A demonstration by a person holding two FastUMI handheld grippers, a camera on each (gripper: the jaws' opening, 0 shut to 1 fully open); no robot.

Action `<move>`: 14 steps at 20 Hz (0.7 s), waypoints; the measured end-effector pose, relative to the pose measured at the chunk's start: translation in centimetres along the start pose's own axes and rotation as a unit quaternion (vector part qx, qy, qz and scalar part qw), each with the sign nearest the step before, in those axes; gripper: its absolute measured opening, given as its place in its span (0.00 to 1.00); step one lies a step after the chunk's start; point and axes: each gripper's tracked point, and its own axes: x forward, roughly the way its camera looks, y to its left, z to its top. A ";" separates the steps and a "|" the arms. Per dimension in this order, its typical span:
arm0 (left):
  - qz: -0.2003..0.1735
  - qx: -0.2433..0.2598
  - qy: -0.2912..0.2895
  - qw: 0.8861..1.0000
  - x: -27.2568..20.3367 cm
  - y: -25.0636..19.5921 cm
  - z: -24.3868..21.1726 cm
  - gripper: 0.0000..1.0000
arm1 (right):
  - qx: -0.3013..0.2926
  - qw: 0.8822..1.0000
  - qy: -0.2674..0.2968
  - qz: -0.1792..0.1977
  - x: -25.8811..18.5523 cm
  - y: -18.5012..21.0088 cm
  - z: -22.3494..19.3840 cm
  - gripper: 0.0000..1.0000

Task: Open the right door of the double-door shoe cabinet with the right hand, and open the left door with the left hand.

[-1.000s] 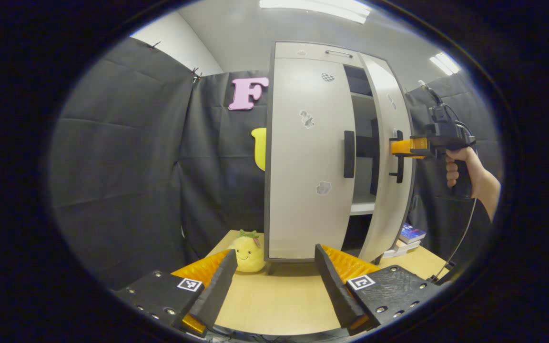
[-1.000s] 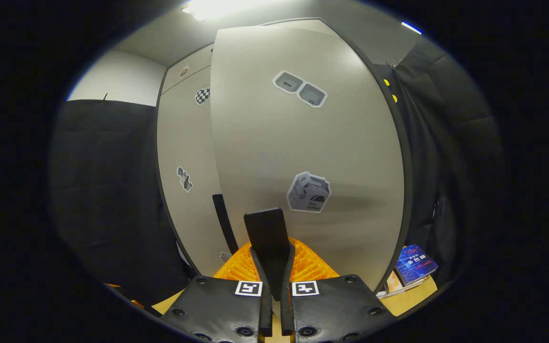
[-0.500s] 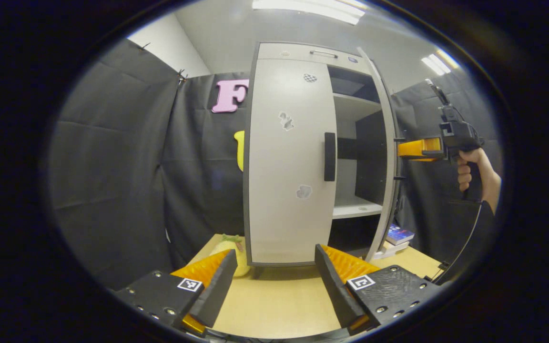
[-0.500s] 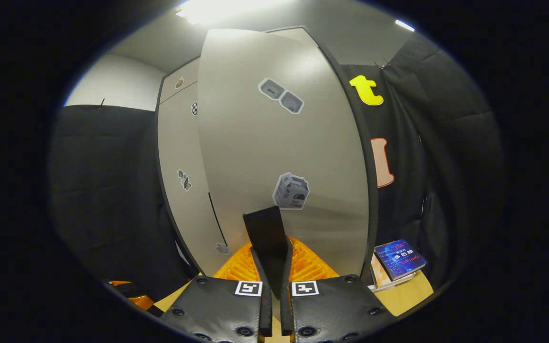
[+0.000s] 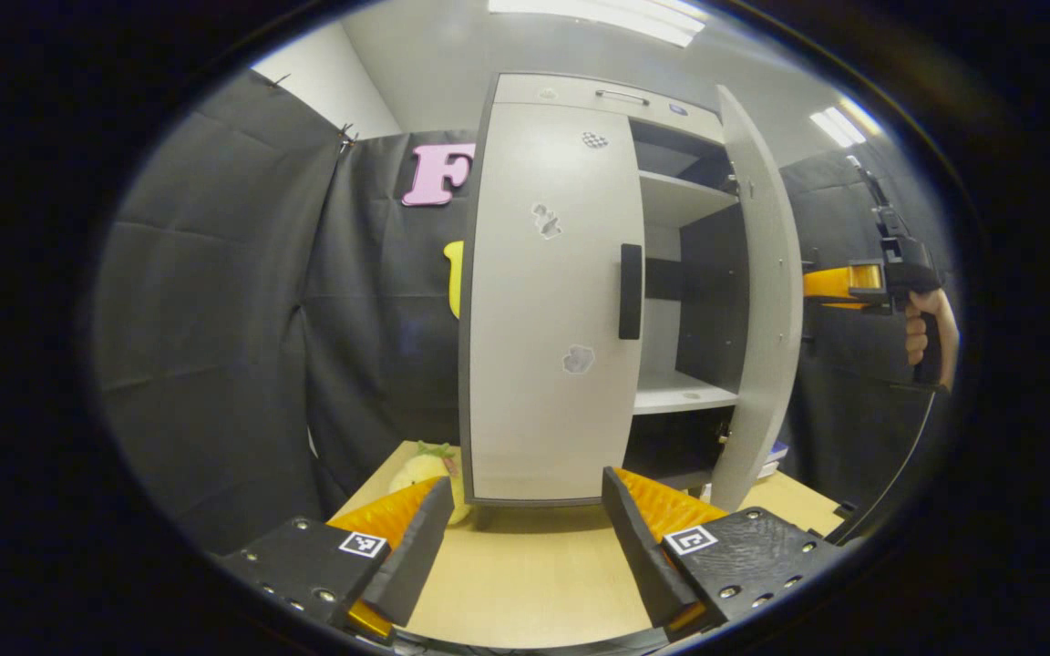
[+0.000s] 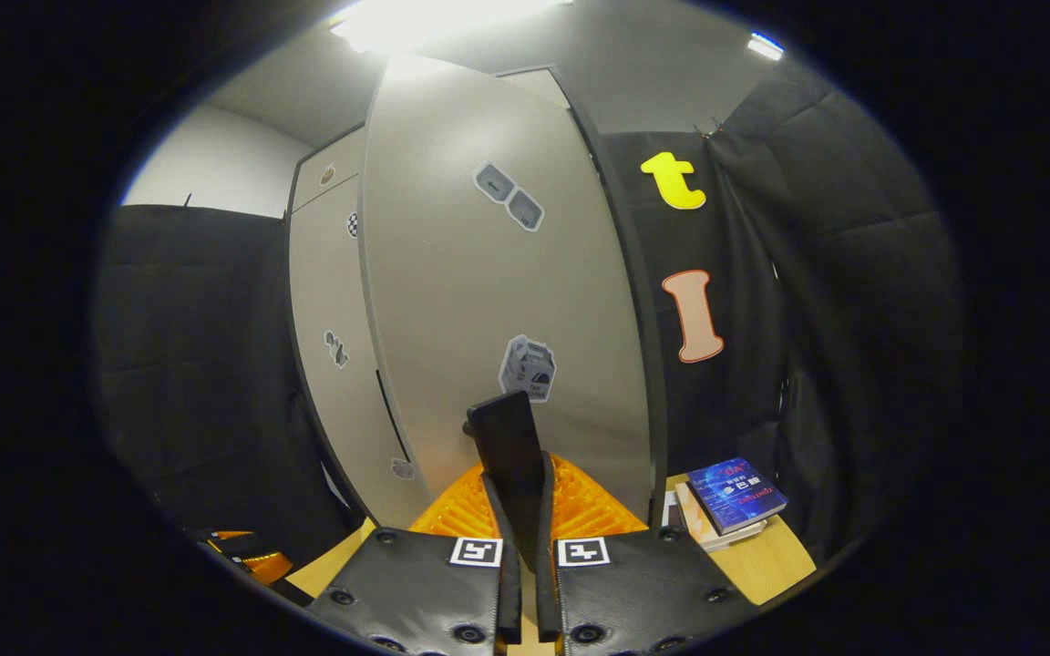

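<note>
Swinging wide on its hinge, the right door (image 5: pixel 762 301) of the shoe cabinet (image 5: pixel 561 96) now stands well past square to the cabinet front, where a second ago it was only ajar. In the left gripper view its inner face is turned toward the camera and the shelves (image 5: pixel 680 394) behind it are laid bare. The right hand-held gripper (image 6: pixel 522 524) is clamped on the door's handle (image 6: pixel 509 439), both fingers pressed against the dark bar, and has carried it outward; in the left gripper view this gripper (image 5: pixel 830 284) sits past the door's outer edge, held by a hand (image 5: pixel 928 328). By my reading the first half of the task is nearly or fully done.

The left door (image 5: pixel 552 301) is shut flat against the cabinet, its handle (image 5: pixel 631 292) untouched. The left hand-held gripper (image 5: pixel 525 538) hangs low over the worktop (image 5: pixel 525 583) with its fingers spread wide and nothing between them, well short of that handle. Its reach and grasp look to be the next job.

Beside the cabinet's foot lie a plush toy (image 5: pixel 420 472) on one side and a stack of books (image 6: pixel 730 501) on the other.
</note>
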 end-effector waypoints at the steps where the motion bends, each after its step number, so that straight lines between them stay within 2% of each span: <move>1: -0.002 0.000 -0.001 1.000 0.1 0.0 0.0 0.95 | 0.000 1.000 -0.001 -0.006 -0.1 -0.3 0.1 0.08; 5: -0.014 0.000 0.000 1.000 1.3 -1.0 -0.1 0.95 | 0.008 1.000 -0.004 -0.015 -1.2 -1.9 0.2 0.08; 6: -0.018 -0.001 0.001 1.000 1.6 -1.3 -0.1 0.95 | 0.008 1.000 -0.003 -0.014 -1.3 -2.0 0.3 0.12; 7: -0.021 0.000 0.003 1.000 1.8 -1.6 0.0 0.95 | 0.010 1.000 -0.003 -0.018 -1.6 -2.4 0.4 0.07; 14: -0.038 0.001 0.004 0.999 2.9 -2.6 0.0 0.95 | -0.020 0.998 -0.017 -0.051 -2.8 -7.4 1.5 0.06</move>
